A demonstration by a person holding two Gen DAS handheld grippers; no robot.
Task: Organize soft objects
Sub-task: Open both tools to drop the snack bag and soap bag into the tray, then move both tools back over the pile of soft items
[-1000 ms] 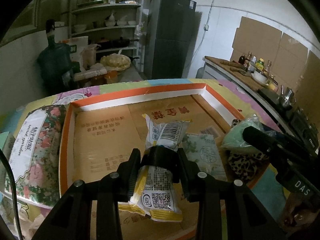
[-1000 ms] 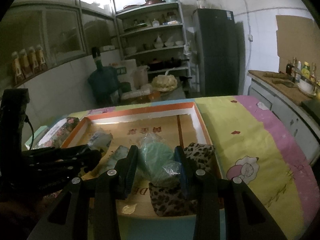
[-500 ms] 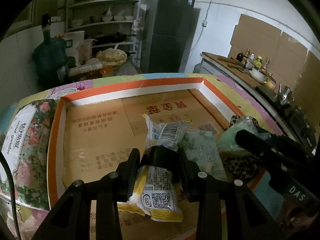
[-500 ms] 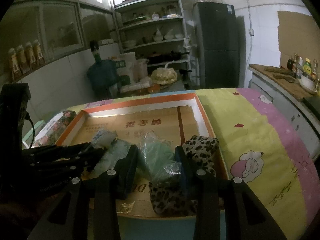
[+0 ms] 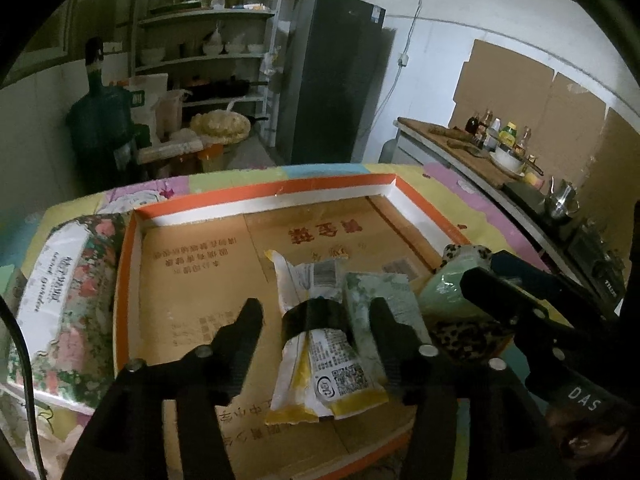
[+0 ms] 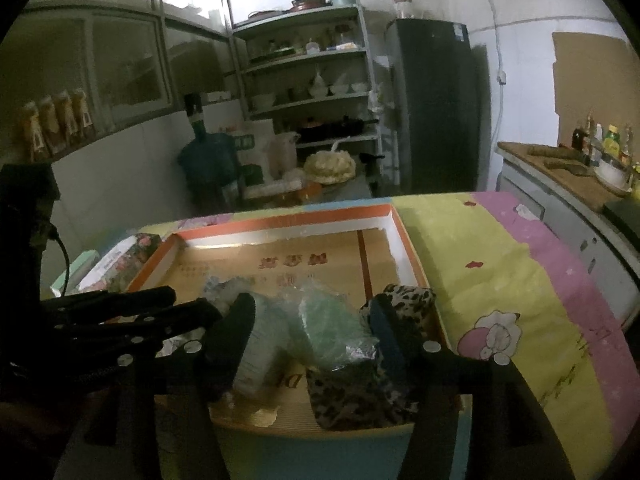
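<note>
The left gripper (image 5: 316, 316) is wide open and holds nothing. Between its two black fingers (image 5: 240, 328) lies a yellow and white snack packet with a black band round its middle (image 5: 320, 344). It rests on the brown floor of the flat cardboard tray with an orange rim (image 5: 192, 280), near the front edge. A pale green patterned soft pack (image 5: 380, 296) lies touching the packet on its right side.

The right gripper (image 6: 312, 320) is open too. A mint green soft thing in clear plastic (image 6: 332, 324) sits between its fingers, on top of a leopard print cloth (image 6: 352, 396) at the tray's front right corner. I cannot tell if the fingers touch it.

A long flowery tissue pack (image 5: 60, 304) lies just outside the tray's left wall.
</note>
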